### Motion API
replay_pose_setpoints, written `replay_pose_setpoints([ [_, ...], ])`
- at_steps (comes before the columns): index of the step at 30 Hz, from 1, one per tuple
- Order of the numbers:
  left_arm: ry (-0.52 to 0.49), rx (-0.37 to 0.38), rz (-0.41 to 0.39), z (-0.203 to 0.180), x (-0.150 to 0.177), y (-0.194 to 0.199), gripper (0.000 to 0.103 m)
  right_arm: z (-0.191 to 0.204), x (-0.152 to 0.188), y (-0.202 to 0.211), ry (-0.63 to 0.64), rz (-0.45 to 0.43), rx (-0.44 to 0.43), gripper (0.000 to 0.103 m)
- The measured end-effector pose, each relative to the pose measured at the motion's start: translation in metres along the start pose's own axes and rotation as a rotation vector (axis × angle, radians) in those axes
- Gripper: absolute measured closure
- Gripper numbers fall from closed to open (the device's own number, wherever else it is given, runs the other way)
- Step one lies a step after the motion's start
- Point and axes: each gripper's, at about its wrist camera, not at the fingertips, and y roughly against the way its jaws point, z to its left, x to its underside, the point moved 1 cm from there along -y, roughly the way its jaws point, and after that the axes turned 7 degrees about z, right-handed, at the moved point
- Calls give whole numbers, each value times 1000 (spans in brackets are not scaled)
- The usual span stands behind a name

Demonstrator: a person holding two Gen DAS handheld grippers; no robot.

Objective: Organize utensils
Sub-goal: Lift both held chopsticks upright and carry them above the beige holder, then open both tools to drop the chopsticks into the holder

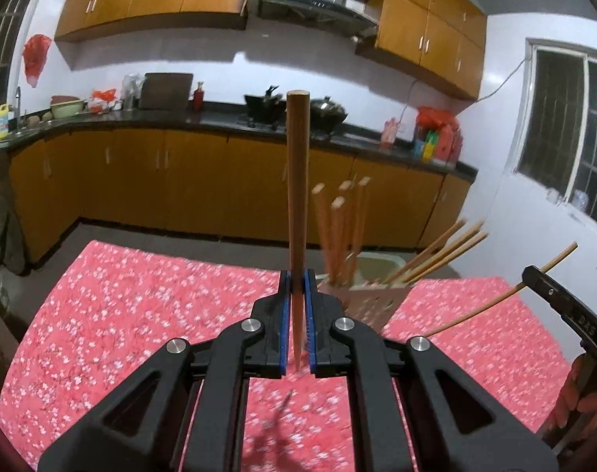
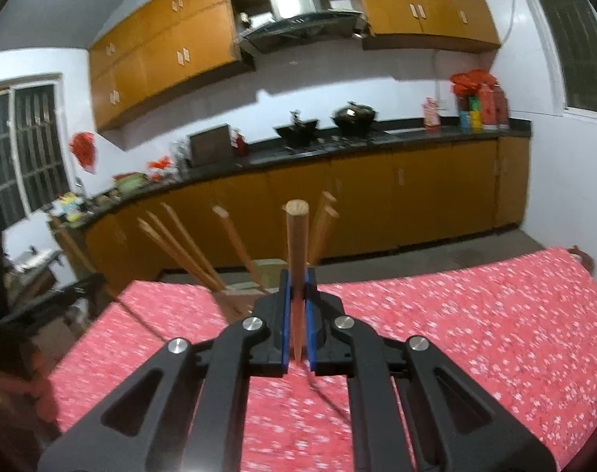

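Nearest in the left wrist view: left gripper [image 1: 297, 275], blue-padded jaws narrowed onto a single wooden chopstick [image 1: 297, 181], pinched near its thin tip, thick end pointing up and away. Same picture in the right wrist view: right gripper [image 2: 297, 275], jaws likewise clamped on a second chopstick [image 2: 297, 244], thin tip poking out toward the camera between the pads. Held low on the shaft, probably so that the long upper part stays clear while the tip goes down first into a slot. Below both, a desk under a red floral cloth [image 1: 141, 295], no loose utensils visible on the stretch in view. Just beyond the left gripper, slightly to its right, a perforated chopstick holder [image 1: 371, 301] standing near the far edge of the desk; inside it, one bunch of chopsticks [image 1: 339, 232] upright and another bunch [image 1: 436, 253] fanned out to the right. Number of compartments inside: cannot tell. At the far right edge of the left view, the other gripper's black body with its chopstick slanting across. Likely step in hand: carrying one chopstick in each gripper toward the holder. Main risk: a stick swivelling in so slim a pinch, or knocking the leaning bunch on the way in. Farthest back: kitchen counter [image 1: 204, 120] with woks, bottles and bags, wooden cabinets above and below.
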Motion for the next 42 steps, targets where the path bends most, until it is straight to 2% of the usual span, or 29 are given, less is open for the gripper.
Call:
replay_pose_setpoints([
  [4, -5, 51, -56, -15, -18, 14, 96, 15, -30, 29, 39, -86, -40, 95],
  [9, -30, 60, -150, -34, -40, 27, 96, 25, -65, 65, 96, -225, 46, 95],
  [11, -23, 65, -165, -37, -47, 25, 96, 26, -75, 67, 106, -258, 85, 95],
  [13, -16, 65, -182, -40, -53, 21, 96, 24, -84, 61, 100, -265, 76, 95],
  [17, -8, 46, -205, -47, -63, 8, 96, 22, -91, 30, 100, -229, 66, 95],
  [25, -1, 21, -138, -51, -61, -37, 96, 17, -83, -41, 103, -82, 65, 95],
  [32, 5, 19, -93, -48, -52, -62, 96, 15, -69, -64, 89, -26, 55, 95],
  [42, 7, 25, -51, -49, -51, -77, 96, 12, -66, -84, 59, 33, 35, 95],
])
